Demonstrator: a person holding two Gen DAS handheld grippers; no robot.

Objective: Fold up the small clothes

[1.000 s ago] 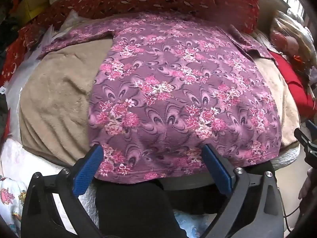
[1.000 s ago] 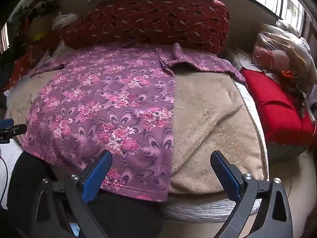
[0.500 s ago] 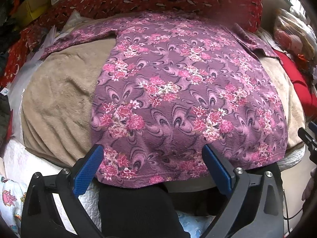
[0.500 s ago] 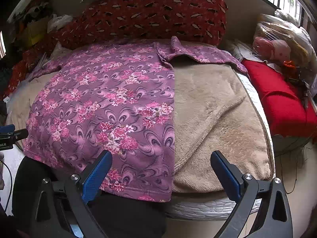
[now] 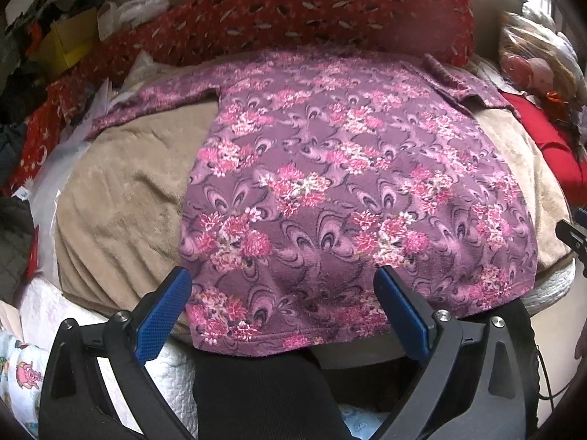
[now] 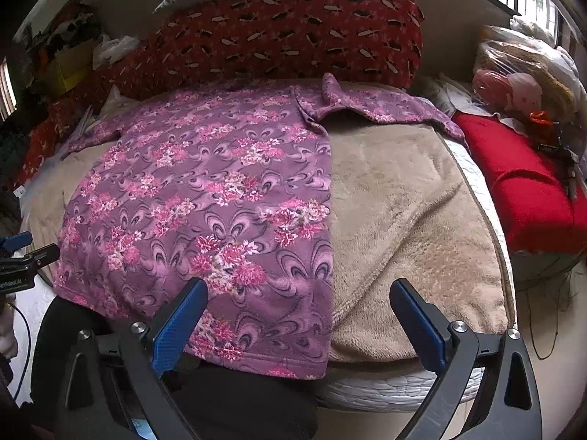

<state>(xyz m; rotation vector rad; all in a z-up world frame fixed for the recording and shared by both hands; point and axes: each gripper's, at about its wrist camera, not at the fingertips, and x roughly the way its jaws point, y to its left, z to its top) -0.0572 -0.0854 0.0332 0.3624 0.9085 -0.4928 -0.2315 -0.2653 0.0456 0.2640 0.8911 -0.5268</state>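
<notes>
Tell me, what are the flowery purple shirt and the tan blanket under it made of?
The flowery purple shirt looks like soft, matte fleece or brushed knit: its surface is fuzzy and its hem is stitched. I cannot tell the exact fibre. The tan blanket looks like plush fleece: it has a short, velvety pile, soft creases and a stitched edge.

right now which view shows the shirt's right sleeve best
The right wrist view: the right sleeve lies fully visible, stretched across the tan blanket. The left wrist view catches it only foreshortened at the far edge.
</notes>
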